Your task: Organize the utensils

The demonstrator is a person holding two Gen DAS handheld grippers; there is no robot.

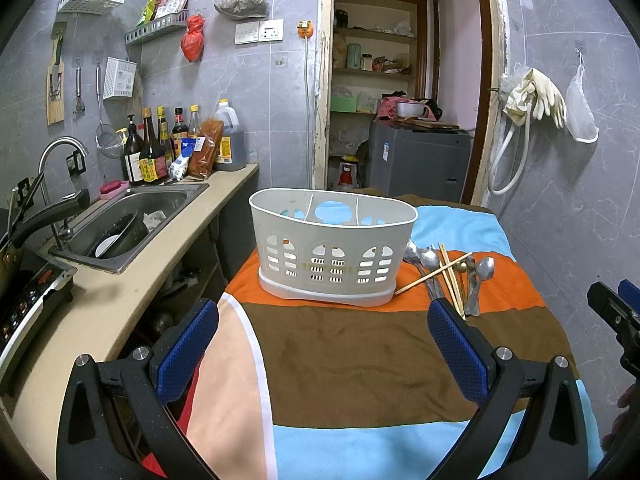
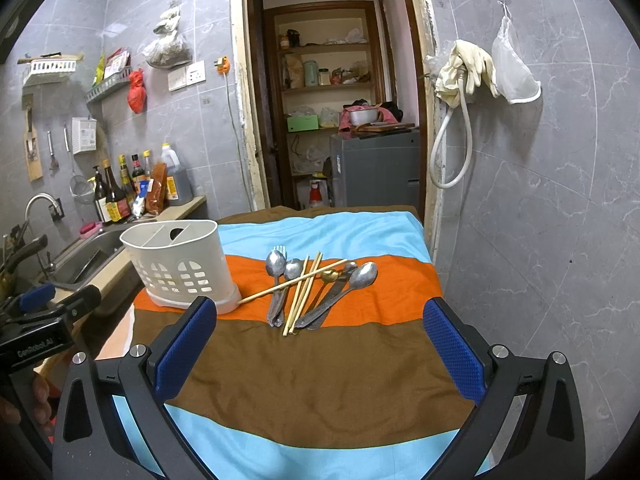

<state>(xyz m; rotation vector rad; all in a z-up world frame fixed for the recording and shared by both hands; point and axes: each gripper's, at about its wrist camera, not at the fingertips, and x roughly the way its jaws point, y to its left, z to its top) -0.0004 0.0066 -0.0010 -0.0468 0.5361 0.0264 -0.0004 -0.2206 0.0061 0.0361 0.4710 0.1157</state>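
Note:
A white plastic utensil caddy [image 1: 332, 248] with divided compartments stands on the orange stripe of a striped cloth; it also shows in the right wrist view [image 2: 180, 264]. Beside it on the right lies a pile of metal spoons [image 2: 360, 276], a fork [image 2: 280, 250] and wooden chopsticks [image 2: 300, 292]; the pile also shows in the left wrist view [image 1: 448, 272]. My left gripper [image 1: 322, 340] is open and empty, short of the caddy. My right gripper [image 2: 320, 344] is open and empty, short of the pile.
The cloth-covered table [image 2: 320, 376] has a counter with a sink [image 1: 132, 220], sauce bottles [image 1: 160, 148] and a stove [image 1: 28, 300] along its left. A tiled wall [image 2: 540, 220] stands on the right. A doorway with shelves [image 2: 332, 120] is behind.

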